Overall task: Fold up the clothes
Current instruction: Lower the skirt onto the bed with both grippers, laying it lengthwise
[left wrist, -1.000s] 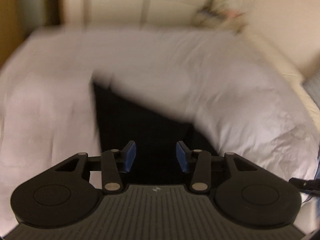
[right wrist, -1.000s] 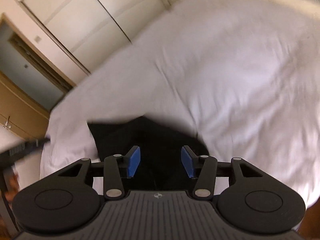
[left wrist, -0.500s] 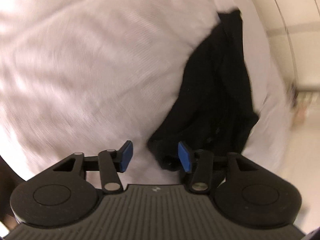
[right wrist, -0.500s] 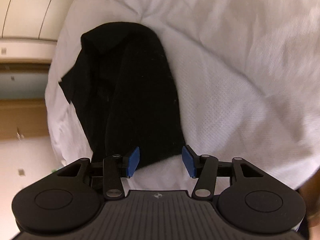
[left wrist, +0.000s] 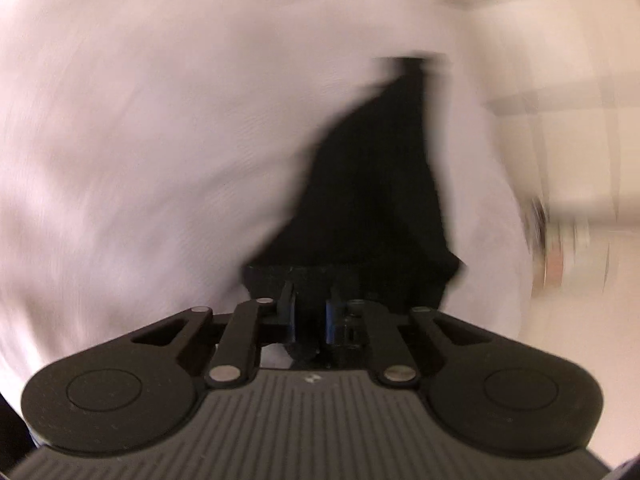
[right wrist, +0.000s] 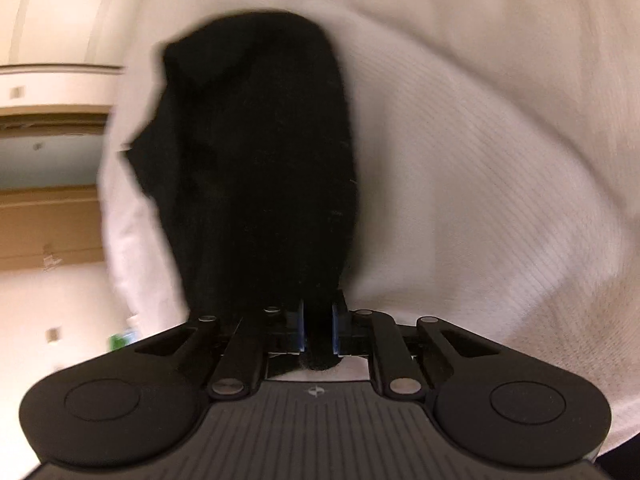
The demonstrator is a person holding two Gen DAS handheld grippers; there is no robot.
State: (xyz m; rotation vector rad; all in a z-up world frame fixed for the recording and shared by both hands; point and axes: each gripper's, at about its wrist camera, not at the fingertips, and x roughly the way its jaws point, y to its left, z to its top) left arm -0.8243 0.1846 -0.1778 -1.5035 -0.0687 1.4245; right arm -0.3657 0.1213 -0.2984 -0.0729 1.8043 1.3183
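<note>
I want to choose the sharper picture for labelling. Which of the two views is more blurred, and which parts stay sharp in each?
Left wrist view: heavy motion blur on the white bedding and the black garment; only the left gripper is sharp. Right wrist view: milder blur, the bedding weave is readable at right, the garment's edges smear at left; the right gripper is sharp.

We see the left wrist view smeared throughout: the far end of the black garment (left wrist: pixel 372 184) dissolves into the white bedcover (left wrist: pixel 160 120), and a small object (left wrist: pixel 560 256) beyond the bed edge is unreadable. In the right wrist view, a green thing (right wrist: pixel 120 338) is too small to identify.
</note>
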